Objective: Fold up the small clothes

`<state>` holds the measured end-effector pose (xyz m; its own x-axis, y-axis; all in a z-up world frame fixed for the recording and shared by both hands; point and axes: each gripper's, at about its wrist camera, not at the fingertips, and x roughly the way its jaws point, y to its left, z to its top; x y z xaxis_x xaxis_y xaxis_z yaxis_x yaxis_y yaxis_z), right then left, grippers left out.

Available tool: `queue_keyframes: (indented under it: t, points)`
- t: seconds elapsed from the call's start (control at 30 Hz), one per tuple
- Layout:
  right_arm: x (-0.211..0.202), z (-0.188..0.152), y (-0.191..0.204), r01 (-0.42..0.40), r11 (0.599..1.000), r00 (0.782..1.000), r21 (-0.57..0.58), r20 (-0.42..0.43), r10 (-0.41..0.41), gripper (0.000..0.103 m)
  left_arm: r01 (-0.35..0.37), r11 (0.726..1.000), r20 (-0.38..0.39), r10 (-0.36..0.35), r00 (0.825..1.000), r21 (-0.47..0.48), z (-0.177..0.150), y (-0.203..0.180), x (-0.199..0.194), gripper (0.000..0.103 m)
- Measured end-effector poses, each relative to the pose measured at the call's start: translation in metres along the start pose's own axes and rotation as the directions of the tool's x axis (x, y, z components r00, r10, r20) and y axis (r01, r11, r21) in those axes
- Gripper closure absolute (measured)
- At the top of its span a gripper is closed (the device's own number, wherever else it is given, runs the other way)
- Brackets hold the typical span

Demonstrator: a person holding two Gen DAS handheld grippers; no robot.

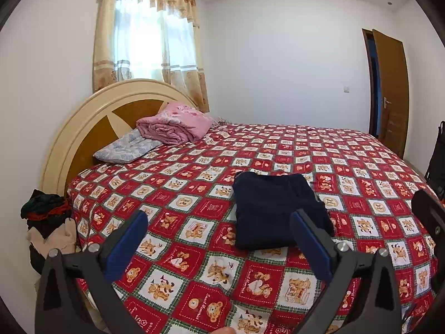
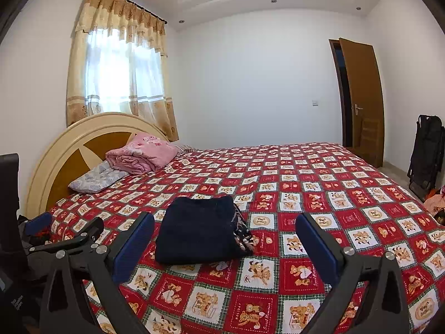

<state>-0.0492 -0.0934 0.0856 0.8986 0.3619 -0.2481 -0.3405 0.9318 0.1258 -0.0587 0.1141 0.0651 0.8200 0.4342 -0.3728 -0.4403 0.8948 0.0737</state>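
The folded navy garment (image 1: 278,211) lies flat on the bear-print bedspread (image 1: 194,278) — ahead of the wide, empty left gripper (image 1: 219,247) and right gripper (image 2: 225,247), long axis running away from them.

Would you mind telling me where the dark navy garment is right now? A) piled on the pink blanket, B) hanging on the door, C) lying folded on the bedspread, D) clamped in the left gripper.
C: the navy garment lies folded on the bedspread, with both grippers open and empty.

Navy garment (image 1: 278,211), red-white checked bear-print bedspread (image 1: 194,183), pink blanket (image 1: 175,123), blue gripper pads (image 2: 133,246), cream-brown headboard (image 1: 91,128).
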Motion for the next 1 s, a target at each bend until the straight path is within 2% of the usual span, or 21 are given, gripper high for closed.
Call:
queue_keyframes:
  t: [0.73,1.0]
  points:
    - [0.0005,-0.0029,-0.0017,0.011,1.000,1.000,0.008,0.002,-0.011,0.001,0.002,1.000,-0.010,-0.002,1.000,-0.004,0.0008,-0.0005,0.0010,0.000]
    - [0.0029,-0.0039,-0.0025,0.013,1.000,1.000,0.021,-0.016,-0.012,0.001,0.033,0.999,0.035,-0.033,0.999,-0.005,0.0005,-0.0022,-0.0060,0.000]
